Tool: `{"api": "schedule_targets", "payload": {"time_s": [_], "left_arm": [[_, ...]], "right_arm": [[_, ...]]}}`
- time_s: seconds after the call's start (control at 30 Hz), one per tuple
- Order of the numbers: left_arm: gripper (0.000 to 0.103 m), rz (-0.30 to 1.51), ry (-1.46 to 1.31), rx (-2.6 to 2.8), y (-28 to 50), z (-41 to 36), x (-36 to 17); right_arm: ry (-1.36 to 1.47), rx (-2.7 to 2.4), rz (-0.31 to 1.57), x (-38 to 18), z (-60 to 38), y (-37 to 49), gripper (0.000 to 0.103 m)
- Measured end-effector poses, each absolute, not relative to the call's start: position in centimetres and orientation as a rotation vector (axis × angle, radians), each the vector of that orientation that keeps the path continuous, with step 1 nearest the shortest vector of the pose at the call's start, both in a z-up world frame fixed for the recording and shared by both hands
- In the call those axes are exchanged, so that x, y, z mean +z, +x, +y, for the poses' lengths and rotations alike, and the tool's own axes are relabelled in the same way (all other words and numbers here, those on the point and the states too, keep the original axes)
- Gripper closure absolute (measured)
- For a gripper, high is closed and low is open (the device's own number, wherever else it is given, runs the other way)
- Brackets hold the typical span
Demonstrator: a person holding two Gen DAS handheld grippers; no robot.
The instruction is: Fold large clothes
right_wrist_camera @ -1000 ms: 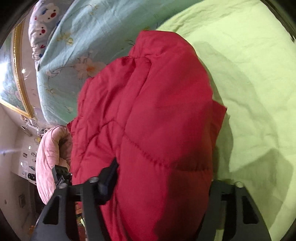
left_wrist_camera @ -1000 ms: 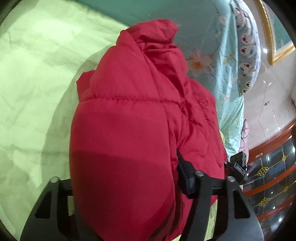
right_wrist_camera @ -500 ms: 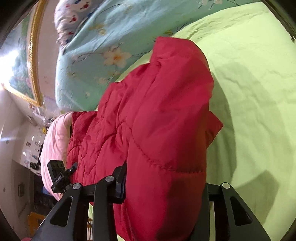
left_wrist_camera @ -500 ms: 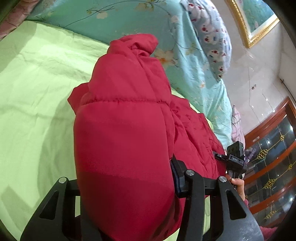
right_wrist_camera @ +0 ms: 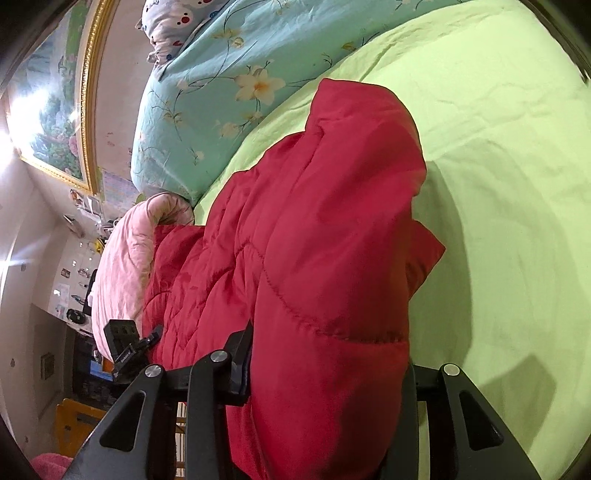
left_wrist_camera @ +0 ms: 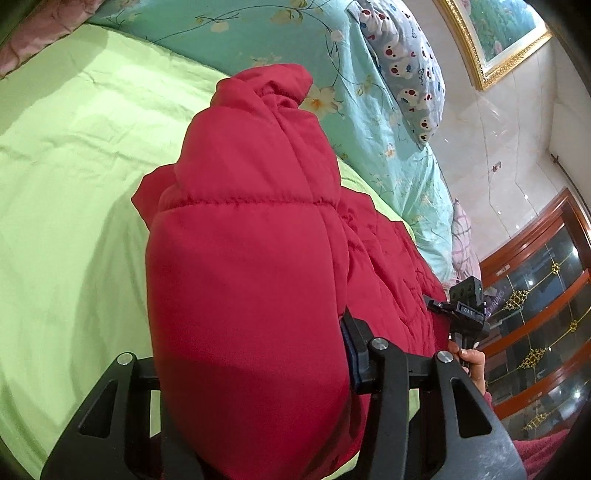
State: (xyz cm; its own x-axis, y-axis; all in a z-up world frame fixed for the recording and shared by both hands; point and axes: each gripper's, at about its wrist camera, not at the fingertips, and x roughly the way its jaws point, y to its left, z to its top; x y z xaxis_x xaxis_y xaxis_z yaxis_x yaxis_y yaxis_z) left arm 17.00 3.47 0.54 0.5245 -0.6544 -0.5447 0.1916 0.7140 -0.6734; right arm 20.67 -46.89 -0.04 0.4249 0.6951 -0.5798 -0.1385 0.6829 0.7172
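A red quilted puffer jacket (left_wrist_camera: 251, 280) is lifted above the green bedsheet (left_wrist_camera: 66, 192) and fills the middle of both views. My left gripper (left_wrist_camera: 255, 369) is shut on a thick bunch of the jacket; its tips are buried in the fabric. My right gripper (right_wrist_camera: 325, 369) is shut on another bunch of the same jacket (right_wrist_camera: 325, 258). The jacket hangs stretched between the two. The right gripper also shows at the far right of the left wrist view (left_wrist_camera: 465, 314), and the left one at the left of the right wrist view (right_wrist_camera: 125, 347).
A teal floral quilt (left_wrist_camera: 332, 55) and a bear-print pillow (left_wrist_camera: 406, 70) lie at the bed's head. A pink blanket (right_wrist_camera: 122, 266) sits at the bed's edge. A framed picture (left_wrist_camera: 495, 33) hangs on the wall; a wooden glass cabinet (left_wrist_camera: 535, 314) stands beside the bed.
Both grippers have risen and pulled back with the jacket, so more of the quilt, pillow and wall shows. The grips have not changed.
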Motion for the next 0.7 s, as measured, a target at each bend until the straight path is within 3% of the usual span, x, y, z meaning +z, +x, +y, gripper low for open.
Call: {"api": "schedule_targets", "payload": {"time_s": [0.7], "left_arm": [[0.045,0.929,-0.573,-0.45,18.5,4.3,-4.4]], "right_arm": [[0.673,0.491,1.021,-3.8,-47.0,21.9,0.054]]}}
